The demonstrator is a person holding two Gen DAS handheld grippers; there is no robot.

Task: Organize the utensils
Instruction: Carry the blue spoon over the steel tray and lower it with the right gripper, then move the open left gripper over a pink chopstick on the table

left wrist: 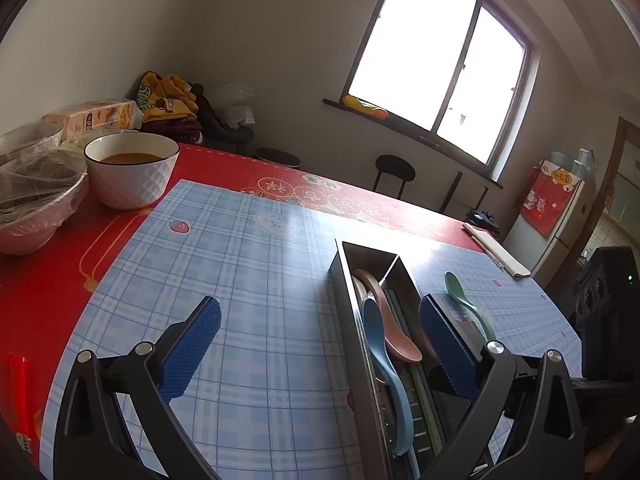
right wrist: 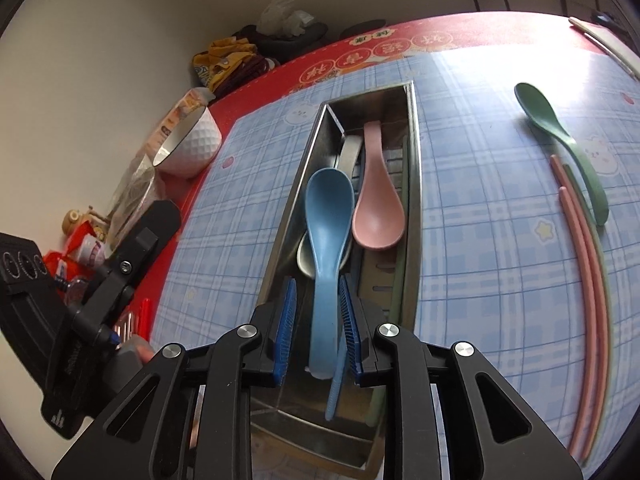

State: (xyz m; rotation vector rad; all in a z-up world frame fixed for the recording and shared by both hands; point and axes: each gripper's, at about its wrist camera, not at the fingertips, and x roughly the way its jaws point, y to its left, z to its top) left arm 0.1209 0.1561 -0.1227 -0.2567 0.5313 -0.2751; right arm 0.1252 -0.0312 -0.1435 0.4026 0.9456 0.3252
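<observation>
My jaws hang over a table (right wrist: 248, 88) spread with a red printed cloth and, on that, a blue plaid plastic mat (right wrist: 460, 240). Straight beneath my right jaws a long stainless steel utensil tray (right wrist: 414, 184) rests on the mat. Well right of them lie a green plastic spoon (right wrist: 560, 140) and pink plastic chopsticks (right wrist: 584, 264). Far left of my left jaws, on the red cloth, stand a white faceted bowl (left wrist: 132, 176) and a film-wrapped bowl (left wrist: 36, 204).

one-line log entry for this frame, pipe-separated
step: blue spoon laid in metal tray | right gripper: open, straddling handle | left gripper: open, empty | left on mat: green spoon, pink chopsticks
</observation>
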